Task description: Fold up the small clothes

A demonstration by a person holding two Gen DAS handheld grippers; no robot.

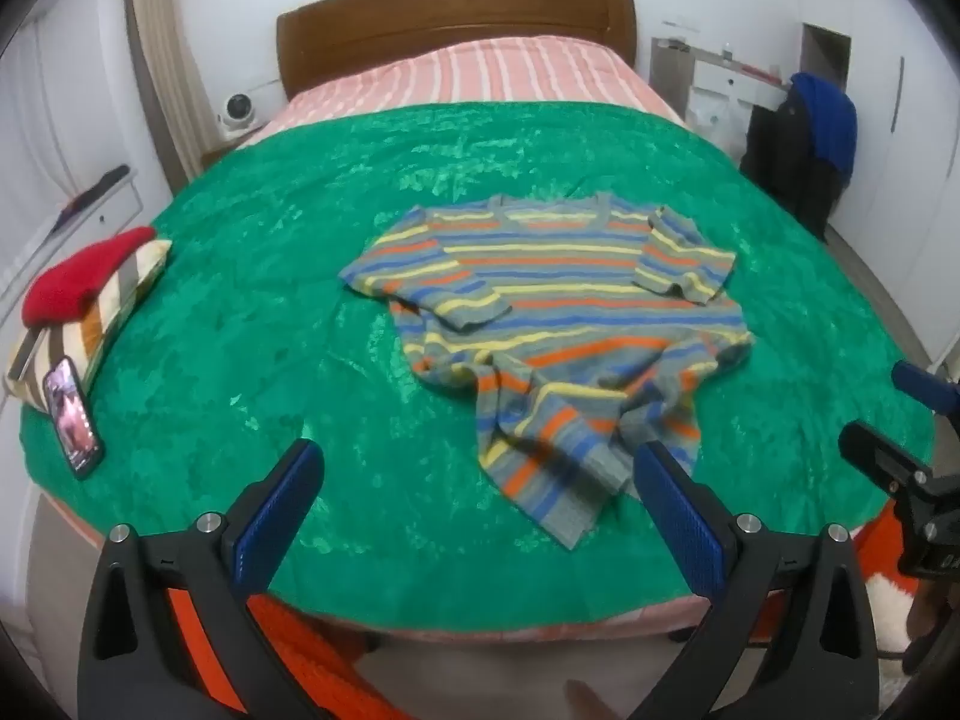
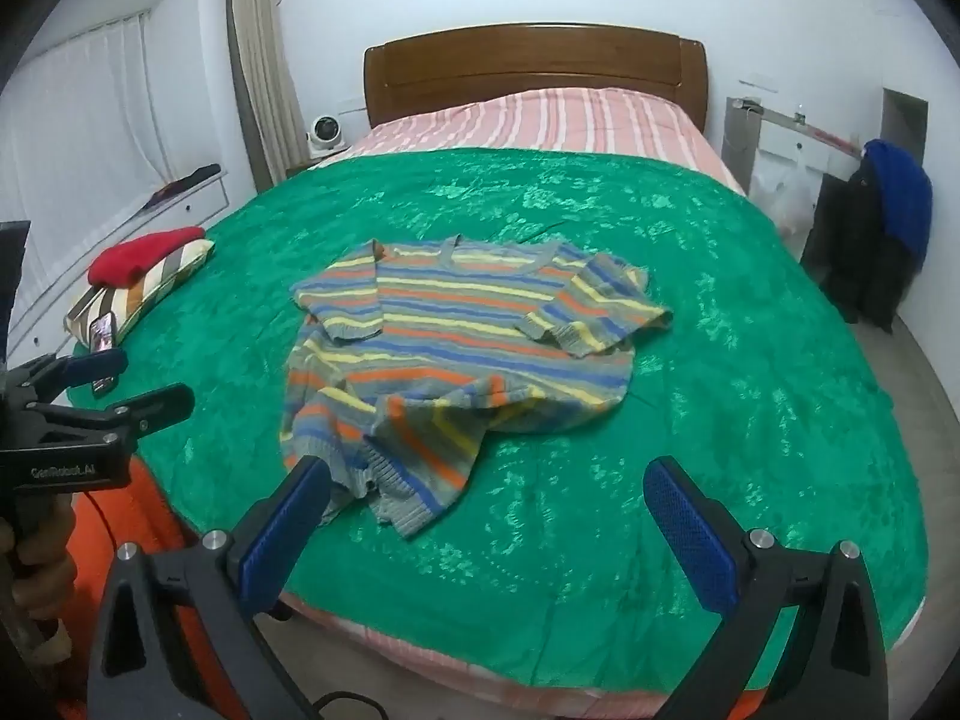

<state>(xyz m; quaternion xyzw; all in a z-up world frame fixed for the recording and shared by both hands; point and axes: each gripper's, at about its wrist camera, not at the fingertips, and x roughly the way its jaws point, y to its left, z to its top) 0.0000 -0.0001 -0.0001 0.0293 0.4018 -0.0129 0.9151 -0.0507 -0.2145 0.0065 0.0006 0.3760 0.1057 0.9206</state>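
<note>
A small striped sweater (image 1: 552,324), grey with orange, yellow and blue bands, lies on the green blanket (image 1: 252,324), neck towards the headboard, both sleeves folded inward and its hem bunched and crumpled at the near side. It also shows in the right wrist view (image 2: 456,348). My left gripper (image 1: 480,474) is open and empty, above the blanket's near edge, just short of the hem. My right gripper (image 2: 486,492) is open and empty, near the hem's right side. The right gripper also shows at the right edge of the left wrist view (image 1: 894,414).
A striped pillow (image 1: 90,324) with a red garment (image 1: 78,276) on it lies at the bed's left edge, a phone (image 1: 72,414) leaning beside it. Dark and blue clothes (image 1: 810,144) hang at the right. The wooden headboard (image 1: 456,18) is behind.
</note>
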